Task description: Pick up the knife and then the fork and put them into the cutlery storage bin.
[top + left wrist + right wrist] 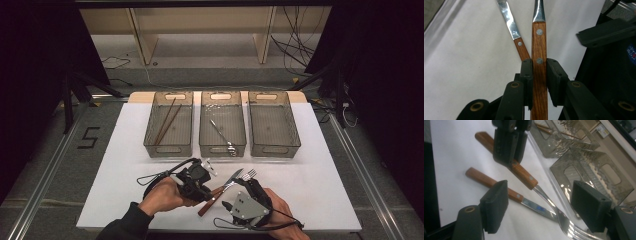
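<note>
High view: chopsticks in left bin.

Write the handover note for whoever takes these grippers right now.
Left gripper: shut on the fork by its wooden handle.
Right gripper: open, jaws astride the knife and the fork's neck, gripping nothing.
Knife lies on the table, crossed under the fork.
Done: chopsticks in the left bin, tongs in the middle bin.
Left: fork and knife still to be binned; right bin is empty.
</note>
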The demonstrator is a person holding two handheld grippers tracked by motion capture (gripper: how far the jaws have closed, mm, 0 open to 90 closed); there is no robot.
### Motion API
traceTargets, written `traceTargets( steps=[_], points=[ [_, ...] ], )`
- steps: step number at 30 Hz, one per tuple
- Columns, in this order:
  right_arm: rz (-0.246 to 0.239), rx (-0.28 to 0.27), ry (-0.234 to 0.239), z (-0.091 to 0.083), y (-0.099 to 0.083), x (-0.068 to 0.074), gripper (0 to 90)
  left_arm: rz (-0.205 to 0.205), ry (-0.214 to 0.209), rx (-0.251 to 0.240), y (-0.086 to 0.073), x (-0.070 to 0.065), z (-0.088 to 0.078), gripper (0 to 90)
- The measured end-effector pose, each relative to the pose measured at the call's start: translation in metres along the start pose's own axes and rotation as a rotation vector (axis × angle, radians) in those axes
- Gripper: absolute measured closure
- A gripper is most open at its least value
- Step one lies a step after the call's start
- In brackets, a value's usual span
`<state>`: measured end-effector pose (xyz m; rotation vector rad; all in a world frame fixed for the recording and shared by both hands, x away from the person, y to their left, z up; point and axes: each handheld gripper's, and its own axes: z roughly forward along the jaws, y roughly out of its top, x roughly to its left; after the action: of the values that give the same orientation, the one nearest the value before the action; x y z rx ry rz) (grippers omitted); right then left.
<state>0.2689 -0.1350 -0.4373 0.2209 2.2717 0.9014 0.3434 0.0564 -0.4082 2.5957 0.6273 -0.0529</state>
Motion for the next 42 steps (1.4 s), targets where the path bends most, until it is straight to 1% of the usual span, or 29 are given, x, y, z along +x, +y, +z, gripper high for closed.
traceTargets(
  steps=[2,4,6,7,8,9,10,12,14,16,17,18,19,20,21,22,23,24,25,26,27,28,29,30,33,40,41,42],
  points=[
    [-0.046,0.018,-0.017,0.003,0.001,0.004,33.5,0.0,-0.001,-0.001,0.0,-0.001,0.0,75.7],
    [-0.088,0.04,-0.041,0.006,0.001,0.008,35.2,0.003,-0.007,0.008,0.0,-0.002,0.0,75.7],
    [-0.134,0.047,-0.061,0.008,0.002,0.01,36.7,0.007,-0.009,0.008,0.0,-0.002,-0.001,75.7],
    [-0.152,0.056,-0.061,0.009,0.002,0.012,37.6,0.011,-0.011,0.01,0.0,-0.003,-0.002,75.7],
    [-0.182,0.063,-0.065,0.011,0.002,0.013,38.5,0.013,-0.012,0.008,0.0,-0.003,-0.002,75.6],
    [-0.194,0.066,-0.077,0.012,0.002,0.015,39.3,0.011,-0.015,0.008,0.001,-0.003,-0.002,75.6],
    [-0.224,0.063,-0.089,0.014,0.003,0.015,40.2,0.013,-0.015,0.008,0.001,-0.003,-0.002,75.6],
    [-0.254,0.068,-0.092,0.016,0.003,0.018,42.3,0.012,-0.016,0.01,0.001,-0.004,-0.002,75.6],
    [-0.27,0.071,-0.097,0.017,0.003,0.019,43.8,0.01,-0.019,0.013,0.001,-0.004,-0.001,75.7],
    [-0.31,0.073,-0.105,0.018,0.003,0.02,45.9,0.014,-0.023,0.019,0.001,-0.004,-0.001,75.6],
    [-0.31,0.075,-0.107,0.019,0.003,0.022,46.9,0.019,-0.022,0.02,0.001,-0.004,-0.001,75.7],
    [-0.324,0.076,-0.116,0.019,0.003,0.023,48.1,0.019,-0.024,0.021,0.001,-0.004,-0.001,75.6],
    [-0.348,0.08,-0.119,0.02,0.004,0.023,49.5,0.018,-0.025,0.021,0.001,-0.005,-0.001,75.7],
    [-0.355,0.084,-0.116,0.02,0.003,0.024,50.8,0.02,-0.027,0.024,0.001,-0.005,-0.001,75.6],
    [-0.352,0.092,-0.121,0.021,0.003,0.026,51.7,0.02,-0.029,0.026,0.001,-0.006,-0.001,75.7],
    [-0.358,0.097,-0.122,0.021,0.003,0.027,52.6,0.028,-0.029,0.03,0.001,-0.006,-0.001,75.7],
    [-0.369,0.104,-0.128,0.022,0.003,0.028,54.0,0.025,-0.033,0.03,0.001,-0.007,-0.001,75.6],
    [-0.4,0.101,-0.127,0.023,0.003,0.028,55.2,0.03,-0.034,0.034,0.001,-0.007,-0.001,75.6],
    [-0.395,0.106,-0.132,0.023,0.004,0.03,56.6,0.031,-0.034,0.036,0.001,-0.007,-0.001,75.7],
    [-0.417,0.103,-0.126,0.024,0.004,0.029,58.2,0.03,-0.035,0.037,0.001,-0.007,-0.001,75.7],
    [-0.421,0.104,-0.135,0.024,0.003,0.03,59.4,0.029,-0.037,0.035,0.001,-0.007,-0.001,75.7],
    [-0.434,0.105,-0.132,0.024,0.004,0.03,60.3,0.029,-0.037,0.034,0.001,-0.006,-0.001,75.7],
    [-0.438,0.106,-0.13,0.024,0.004,0.03,61.1,0.025,-0.038,0.035,0.001,-0.007,-0.001,75.7],
    [-0.442,0.106,-0.132,0.024,0.004,0.031,62.4,0.03,-0.039,0.039,0.001,-0.006,-0.001,75.7],
    [-0.46,0.11,-0.131,0.025,0.004,0.032,65.9,0.028,-0.054,0.037,0.001,-0.007,-0.001,75.6],
    [-0.493,0.111,-0.139,0.025,0.004,0.035,72.7,0.021,-0.059,0.033,0.001,-0.007,-0.001,75.6],
    [-0.506,0.108,-0.139,0.025,0.005,0.035,73.8,0.022,-0.061,0.032,0.002,-0.007,-0.001,75.6],
    [-0.501,0.108,-0.133,0.025,0.005,0.035,74.6,0.022,-0.062,0.033,0.002,-0.007,-0.001,75.6]
  ],
)
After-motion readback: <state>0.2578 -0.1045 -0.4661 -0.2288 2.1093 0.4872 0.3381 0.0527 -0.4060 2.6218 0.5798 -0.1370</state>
